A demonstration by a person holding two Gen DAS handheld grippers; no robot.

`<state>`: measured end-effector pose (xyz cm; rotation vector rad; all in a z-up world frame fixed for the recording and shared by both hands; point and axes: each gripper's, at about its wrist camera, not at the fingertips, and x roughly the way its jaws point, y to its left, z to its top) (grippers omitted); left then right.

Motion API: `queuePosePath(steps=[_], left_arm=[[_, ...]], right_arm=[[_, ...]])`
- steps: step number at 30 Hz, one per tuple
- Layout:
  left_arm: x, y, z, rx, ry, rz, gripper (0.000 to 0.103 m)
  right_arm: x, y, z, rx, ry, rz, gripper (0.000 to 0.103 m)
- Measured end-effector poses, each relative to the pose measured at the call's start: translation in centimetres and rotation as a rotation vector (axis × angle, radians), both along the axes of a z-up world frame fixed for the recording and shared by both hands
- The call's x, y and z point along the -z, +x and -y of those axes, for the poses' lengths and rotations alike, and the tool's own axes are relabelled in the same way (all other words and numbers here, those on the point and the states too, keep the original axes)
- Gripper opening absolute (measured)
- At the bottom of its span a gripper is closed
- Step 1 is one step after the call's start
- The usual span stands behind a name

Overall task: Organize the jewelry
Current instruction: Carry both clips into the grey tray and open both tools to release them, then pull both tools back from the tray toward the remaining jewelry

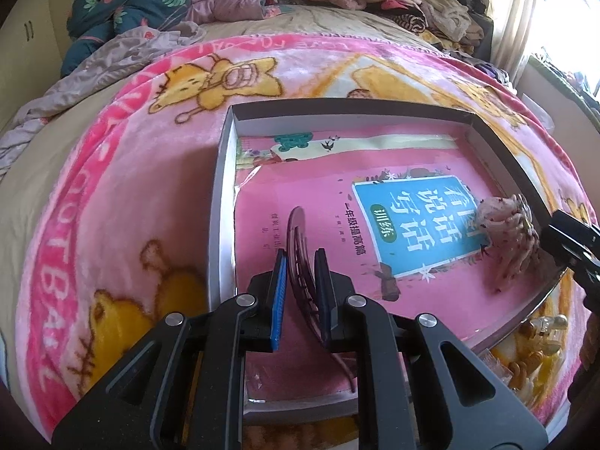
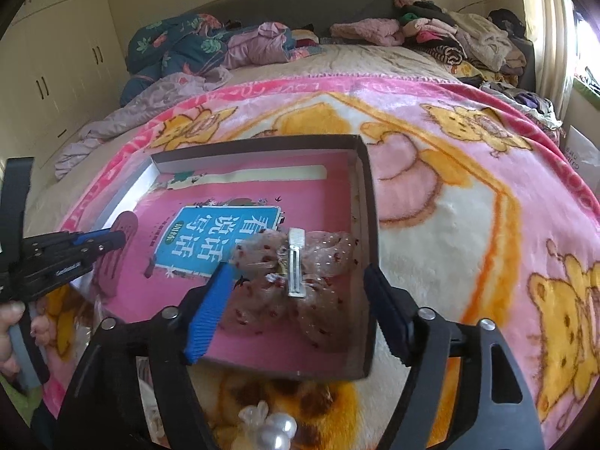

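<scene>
While the left tongs [image 1: 300, 281] clamp a dark comb [image 1: 298, 240], the right tongs [image 2: 300, 300] gape around a bow clip [image 2: 296, 262].

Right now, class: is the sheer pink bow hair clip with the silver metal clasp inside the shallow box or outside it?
Inside: the sheer pink bow hair clip lies within the shallow box walls.

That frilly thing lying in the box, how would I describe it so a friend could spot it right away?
On the pink cartoon-bear blanket sits a shallow open box lined with a pink book. Near the box's right wall lies a sheer pinkish bow hair clip with dark red dots, between the open right gripper. Its silver metal clasp faces up, unlike the flat dark-pink comb pinched in the left gripper.
</scene>
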<state>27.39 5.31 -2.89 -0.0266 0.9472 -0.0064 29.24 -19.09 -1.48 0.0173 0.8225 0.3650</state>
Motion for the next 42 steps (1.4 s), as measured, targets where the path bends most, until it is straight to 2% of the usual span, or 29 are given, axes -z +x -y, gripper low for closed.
queuePosePath(steps=[6, 8, 12, 15, 17, 24, 28, 42], left_arm=[[-1.1, -0.9, -0.3, -0.007, -0.005, 0.019, 0.011], [-1.6, -1.3, -0.3, -0.008, -0.009, 0.029, 0.022], [-2.7, -2.3, -0.2, -0.006, -0.011, 0.049, 0.030], [-3.5, -3.1, -0.2, -0.007, -0.013, 0.069, 0.041], [-4.3, -3.9, -0.2, -0.011, -0.014, 0.084, 0.053], [-6.5, -6.4, 0.0, -0.014, -0.039, 0.138, 0.076], [-7.1, -7.8, 0.3, -0.009, -0.050, 0.155, 0.081], [-7.6, -12.0, 1.0, -0.004, -0.057, 0.182, 0.081]], right_arm=[[-1.0, -1.9, 0.9, 0.018, 0.014, 0.025, 0.082], [-1.2, -2.4, 1.0, 0.017, 0.014, 0.030, 0.083], [-1.7, -3.5, 1.2, 0.018, 0.012, 0.040, 0.084], [-2.1, -4.2, 1.2, 0.017, 0.012, 0.046, 0.084], [-2.3, -4.7, 1.3, 0.018, 0.013, 0.051, 0.084], [-3.5, -6.5, 1.5, 0.016, 0.009, 0.079, 0.084], [-4.3, -7.6, 1.7, 0.014, 0.004, 0.097, 0.084], [-5.2, -11.2, 2.2, 0.004, -0.016, 0.119, 0.084]])
